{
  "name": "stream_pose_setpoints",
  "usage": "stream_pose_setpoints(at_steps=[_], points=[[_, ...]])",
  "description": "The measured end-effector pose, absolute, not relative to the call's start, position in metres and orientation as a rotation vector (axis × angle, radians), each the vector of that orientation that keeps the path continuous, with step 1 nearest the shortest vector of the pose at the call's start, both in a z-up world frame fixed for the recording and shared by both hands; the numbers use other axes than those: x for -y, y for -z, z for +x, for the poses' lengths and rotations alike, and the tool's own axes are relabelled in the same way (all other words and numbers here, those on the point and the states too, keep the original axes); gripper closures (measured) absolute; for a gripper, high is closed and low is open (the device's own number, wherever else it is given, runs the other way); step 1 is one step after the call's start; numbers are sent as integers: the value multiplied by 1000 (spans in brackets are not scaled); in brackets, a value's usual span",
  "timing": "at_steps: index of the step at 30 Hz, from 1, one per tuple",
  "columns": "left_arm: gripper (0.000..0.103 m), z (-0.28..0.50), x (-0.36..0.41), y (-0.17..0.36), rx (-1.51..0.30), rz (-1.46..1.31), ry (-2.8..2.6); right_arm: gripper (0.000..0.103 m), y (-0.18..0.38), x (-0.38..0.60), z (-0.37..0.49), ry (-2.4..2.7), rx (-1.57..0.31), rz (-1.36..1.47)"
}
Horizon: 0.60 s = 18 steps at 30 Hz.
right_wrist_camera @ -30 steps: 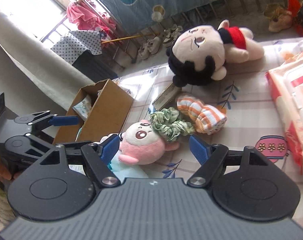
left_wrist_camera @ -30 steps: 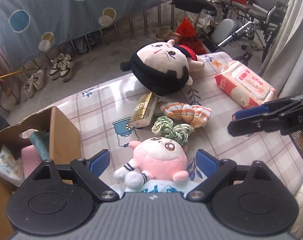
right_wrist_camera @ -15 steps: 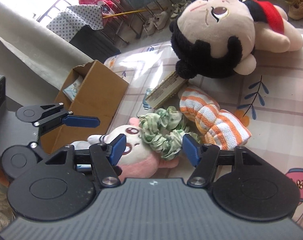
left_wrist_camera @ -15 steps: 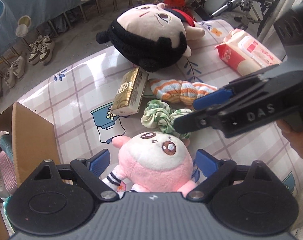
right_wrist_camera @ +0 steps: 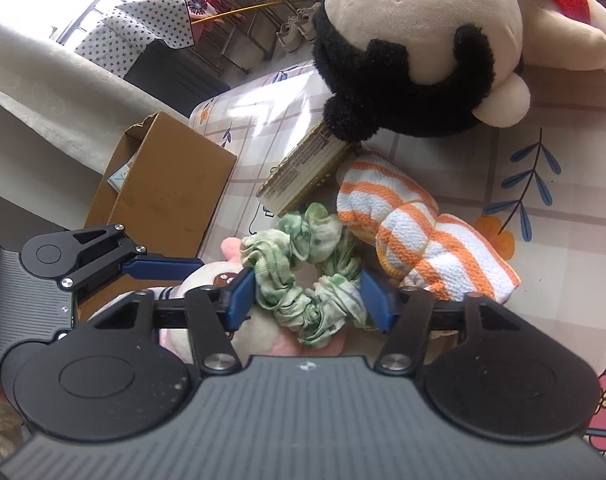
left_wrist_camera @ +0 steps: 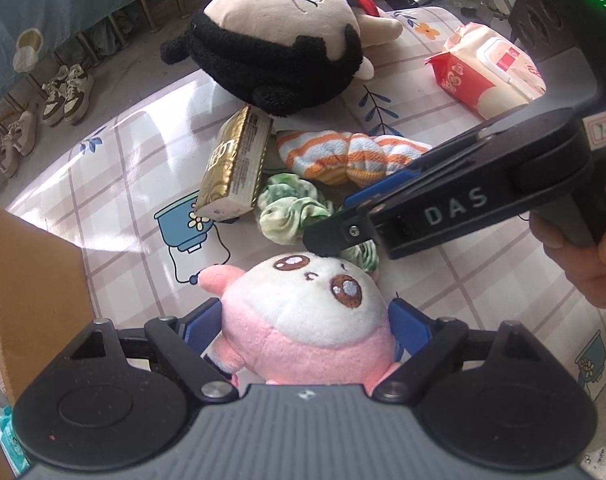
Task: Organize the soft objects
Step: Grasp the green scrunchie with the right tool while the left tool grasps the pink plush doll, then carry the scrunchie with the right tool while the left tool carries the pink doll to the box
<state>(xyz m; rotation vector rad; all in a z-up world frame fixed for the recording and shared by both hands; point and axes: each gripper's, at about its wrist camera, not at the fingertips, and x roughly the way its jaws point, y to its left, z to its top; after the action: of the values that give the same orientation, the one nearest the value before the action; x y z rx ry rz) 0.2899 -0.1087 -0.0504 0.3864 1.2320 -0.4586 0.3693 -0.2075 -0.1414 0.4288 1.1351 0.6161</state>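
Note:
My left gripper (left_wrist_camera: 305,326) is open, its blue pads on either side of a small pink and white plush (left_wrist_camera: 311,312) lying on the table. My right gripper (right_wrist_camera: 309,294) is open around a green tie-dye scrunchie (right_wrist_camera: 307,268), which also shows in the left wrist view (left_wrist_camera: 291,210) just beyond the pink plush. An orange-striped sock roll (left_wrist_camera: 351,154) lies behind the scrunchie. A large black-haired plush doll (left_wrist_camera: 283,36) lies at the far side.
An open cardboard box (right_wrist_camera: 163,196) with items inside stands at the table's left edge. A gold packet (left_wrist_camera: 233,170) lies by the scrunchie. A pack of wet wipes (left_wrist_camera: 487,70) is at the far right. The checked tablecloth (left_wrist_camera: 135,184) covers the table.
Both grippers have moved forward and down. The left one now straddles the pink plush. The right one now straddles the green scrunchie, and its jaws have narrowed a little.

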Motion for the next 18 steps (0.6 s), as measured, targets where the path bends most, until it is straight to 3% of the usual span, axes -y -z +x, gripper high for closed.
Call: stream_pose_setpoints(at_steps=[3, 4, 18], points=[[18, 288, 111, 49, -1214, 403, 466, 88, 147, 208, 369, -625, -1142, 446], [19, 287, 112, 48, -1210, 409, 467, 91, 149, 208, 369, -629, -1146, 459], [22, 272, 96, -8, -1062, 333, 473, 97, 103, 247, 348, -677, -976, 652]])
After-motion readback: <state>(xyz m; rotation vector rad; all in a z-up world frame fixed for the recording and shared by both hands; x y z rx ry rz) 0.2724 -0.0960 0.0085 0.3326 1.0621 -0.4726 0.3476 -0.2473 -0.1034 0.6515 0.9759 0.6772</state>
